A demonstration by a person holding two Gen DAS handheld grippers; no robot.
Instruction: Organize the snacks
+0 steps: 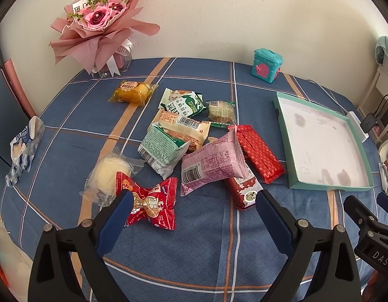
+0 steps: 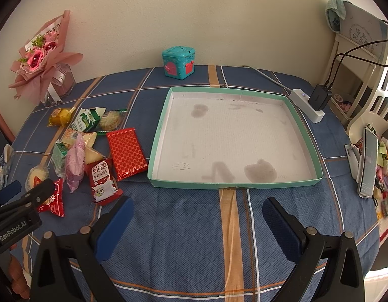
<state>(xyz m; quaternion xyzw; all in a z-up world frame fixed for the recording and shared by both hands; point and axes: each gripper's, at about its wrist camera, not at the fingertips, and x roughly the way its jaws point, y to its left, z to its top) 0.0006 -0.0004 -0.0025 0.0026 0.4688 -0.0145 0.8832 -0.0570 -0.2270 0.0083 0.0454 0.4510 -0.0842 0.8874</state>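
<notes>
Dark red milk-biscuit packet (image 1: 244,191) half under the pink packet (image 1: 214,163) — bouquet (image 1: 103,20) top cropped.

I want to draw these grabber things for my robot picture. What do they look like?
Each gripper is black plastic with silver rivets and two dark blue, bumpy padded fingers. The left gripper shows white letters "GenRobot.AI" on its side in the right camera. The right gripper shows white letters "DAS" in the left camera. No cables show.

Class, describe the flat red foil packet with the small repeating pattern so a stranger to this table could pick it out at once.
Start at the shallow teal-rimmed tray on the blue checked tablecloth. The snack pile lies to the tray's left, and the red patterned packet is the pile's snack nearest the tray. It alone is flat, rectangular, shiny red, covered in a tiny repeating print.
</notes>
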